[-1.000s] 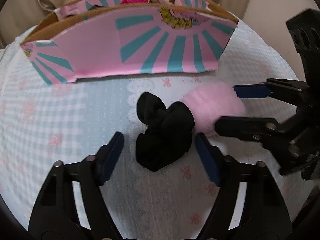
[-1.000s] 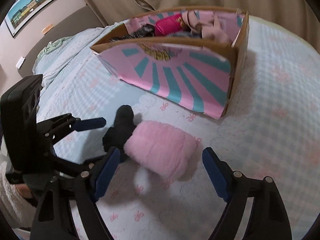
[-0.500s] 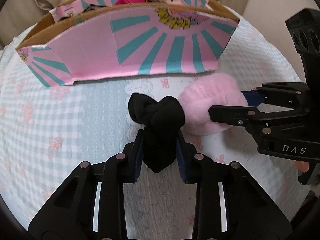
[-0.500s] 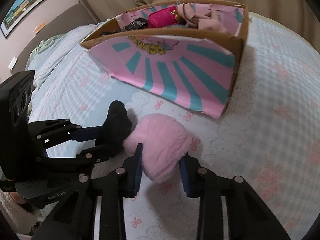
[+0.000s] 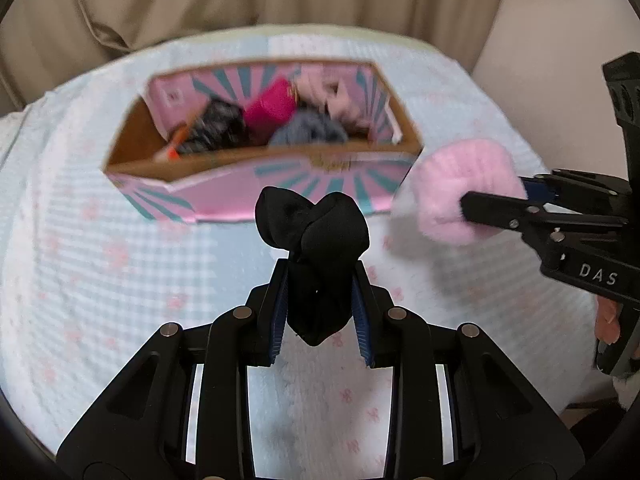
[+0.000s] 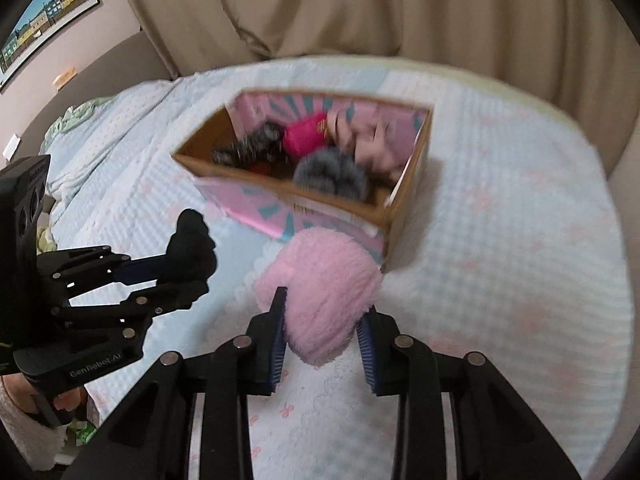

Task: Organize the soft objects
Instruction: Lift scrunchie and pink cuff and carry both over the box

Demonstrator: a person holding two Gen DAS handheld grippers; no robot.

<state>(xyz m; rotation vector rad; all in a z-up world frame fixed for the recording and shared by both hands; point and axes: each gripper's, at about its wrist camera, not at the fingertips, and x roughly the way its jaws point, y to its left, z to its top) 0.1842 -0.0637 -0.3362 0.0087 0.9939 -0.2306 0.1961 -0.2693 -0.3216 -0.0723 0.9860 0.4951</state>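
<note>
Black fabric, a knotted bundle (image 5: pixel 316 256), sits pinched between the pads of your left claw (image 5: pixel 320 312), its top bulging out above the fingertips, clear of the bed (image 5: pixel 120 280). Your right claw (image 6: pixel 324 338) squeezes the fluffy pink piece (image 6: pixel 324 292) the same way, held up just beside the black one. Beyond both, the pink and teal box (image 5: pixel 224 196) rests on the bed cover, with other soft things (image 5: pixel 272 120) inside.
</note>
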